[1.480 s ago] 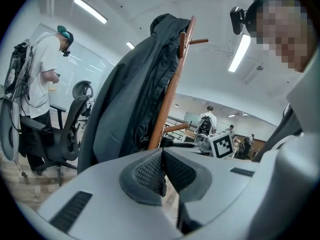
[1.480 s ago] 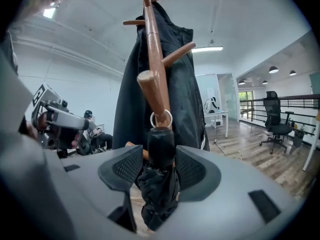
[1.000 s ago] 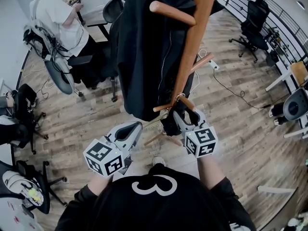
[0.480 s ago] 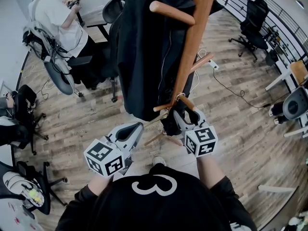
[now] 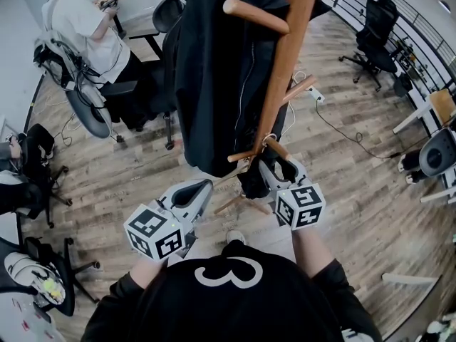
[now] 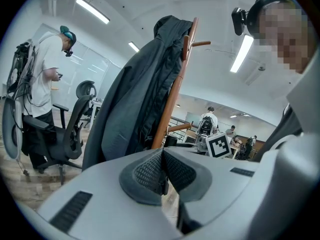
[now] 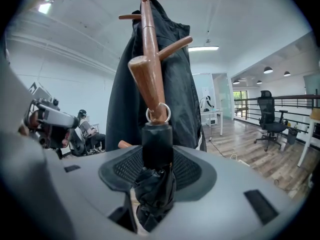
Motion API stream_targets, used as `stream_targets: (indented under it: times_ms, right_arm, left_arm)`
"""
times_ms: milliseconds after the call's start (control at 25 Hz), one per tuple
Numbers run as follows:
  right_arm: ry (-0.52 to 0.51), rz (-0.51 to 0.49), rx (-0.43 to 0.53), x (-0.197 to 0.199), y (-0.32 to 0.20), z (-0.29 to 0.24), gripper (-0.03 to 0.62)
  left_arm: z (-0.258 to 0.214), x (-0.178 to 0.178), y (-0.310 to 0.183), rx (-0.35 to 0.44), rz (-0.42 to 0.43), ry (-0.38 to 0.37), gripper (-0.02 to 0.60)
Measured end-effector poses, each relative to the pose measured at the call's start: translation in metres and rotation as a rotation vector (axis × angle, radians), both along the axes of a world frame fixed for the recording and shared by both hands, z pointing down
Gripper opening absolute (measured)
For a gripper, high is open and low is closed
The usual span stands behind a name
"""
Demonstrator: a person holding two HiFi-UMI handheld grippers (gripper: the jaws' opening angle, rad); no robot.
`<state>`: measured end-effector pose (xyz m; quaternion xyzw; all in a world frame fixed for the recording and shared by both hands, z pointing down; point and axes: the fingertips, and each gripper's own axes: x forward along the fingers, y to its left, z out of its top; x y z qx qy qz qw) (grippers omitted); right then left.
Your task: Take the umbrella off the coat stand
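Observation:
A black folded umbrella [image 7: 156, 186] hangs by a metal ring [image 7: 158, 113] from a low peg [image 7: 148, 81] of the wooden coat stand [image 5: 286, 63]. My right gripper [image 7: 157, 171] is shut on the umbrella just below its handle. In the head view the umbrella [image 5: 253, 182] shows dark beside the right gripper [image 5: 274, 168], close under the low peg. My left gripper [image 5: 191, 194] is lower and to the left of the stand, shut and holding nothing; its pads [image 6: 150, 171] touch each other.
A long black coat [image 5: 221, 70] hangs on the stand, above and left of the umbrella. More pegs [image 5: 255, 16] stick out higher up. A person [image 5: 85, 34] stands at the far left among office chairs [image 5: 89, 112]. Another chair [image 5: 376, 38] is at the far right on wooden floor.
My right gripper has moved slightly up and right with the umbrella in it. The left gripper has stayed put.

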<state>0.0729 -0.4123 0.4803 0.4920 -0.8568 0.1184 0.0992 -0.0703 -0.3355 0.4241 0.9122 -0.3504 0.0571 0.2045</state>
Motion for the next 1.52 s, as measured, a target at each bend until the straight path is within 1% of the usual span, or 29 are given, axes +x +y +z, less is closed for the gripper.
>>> stream_targets:
  times_ms: [320,760,1240,1520]
  right_arm:
    - [-0.003,0.004,0.018,0.004,0.008,-0.009,0.193]
    - [-0.009,-0.001,0.045,0.009,0.031,-0.024,0.192]
    - [-0.03,0.016,0.084,0.022,0.071,-0.051,0.193]
    - [-0.03,0.019,0.116,0.026,0.107,-0.067,0.193]
  left_arm:
    - [-0.002,0.003,0.009,0.007,0.005,-0.001,0.017]
    - [-0.014,0.008,0.032,0.032,0.01,-0.001,0.017]
    - [-0.035,0.013,0.076,0.072,0.009,0.003,0.017]
    - [-0.046,0.017,0.106,0.098,0.024,0.0,0.017]
